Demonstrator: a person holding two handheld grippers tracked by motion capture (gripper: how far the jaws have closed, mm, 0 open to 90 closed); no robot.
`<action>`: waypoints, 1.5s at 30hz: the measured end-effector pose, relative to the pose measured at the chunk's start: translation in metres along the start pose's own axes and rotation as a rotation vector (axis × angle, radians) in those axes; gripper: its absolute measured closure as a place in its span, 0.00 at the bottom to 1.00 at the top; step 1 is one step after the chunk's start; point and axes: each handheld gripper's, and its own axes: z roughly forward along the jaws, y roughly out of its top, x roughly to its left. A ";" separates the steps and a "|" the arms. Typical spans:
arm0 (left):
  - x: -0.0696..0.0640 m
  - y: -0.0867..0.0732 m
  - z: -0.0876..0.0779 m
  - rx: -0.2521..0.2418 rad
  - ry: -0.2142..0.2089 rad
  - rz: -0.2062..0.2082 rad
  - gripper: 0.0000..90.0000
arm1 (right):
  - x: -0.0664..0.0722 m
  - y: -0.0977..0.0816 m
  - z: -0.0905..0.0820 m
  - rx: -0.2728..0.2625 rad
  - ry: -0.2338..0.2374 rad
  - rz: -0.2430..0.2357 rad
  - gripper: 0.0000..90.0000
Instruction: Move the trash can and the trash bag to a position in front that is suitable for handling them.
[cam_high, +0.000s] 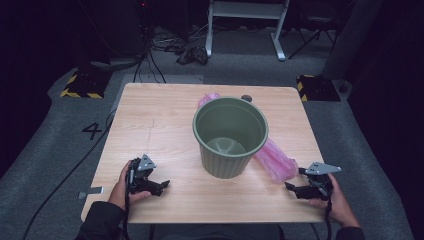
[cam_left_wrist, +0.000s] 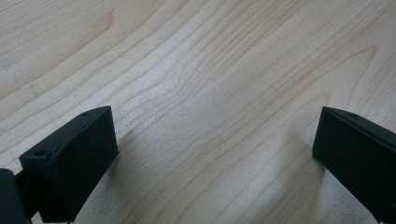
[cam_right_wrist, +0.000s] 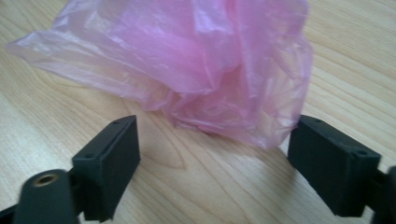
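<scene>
Pink bag (cam_right_wrist: 201, 70) edge just ahead of spread right tool (cam_right_wrist: 212, 154), left tool (cam_left_wrist: 215, 154) spread over bare table (cam_left_wrist: 196, 70)

Dim surroundings, softly lit, slightly blurred

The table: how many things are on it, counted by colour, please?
Green: 1, the bin
Pink: 1, the plastic bag
Dark: 1, a small round thing behind the bin, too small to identify
Total: 3

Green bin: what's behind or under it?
A pink plastic bag runs behind the green bin, showing at its far-left rim and near-right side; the middle is covered. Whether it continues underneath cannot be seen.
</scene>
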 end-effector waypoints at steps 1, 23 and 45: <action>0.000 0.000 0.000 0.000 0.000 0.000 0.00 | -0.001 0.000 -0.001 0.001 -0.009 0.001 0.18; -0.001 -0.001 -0.001 -0.001 -0.001 -0.005 0.00 | 0.010 0.016 -0.031 -0.093 0.009 -0.050 0.20; -0.001 -0.001 0.000 -0.001 0.000 -0.004 0.00 | 0.027 0.045 -0.026 -0.152 0.039 -0.064 0.22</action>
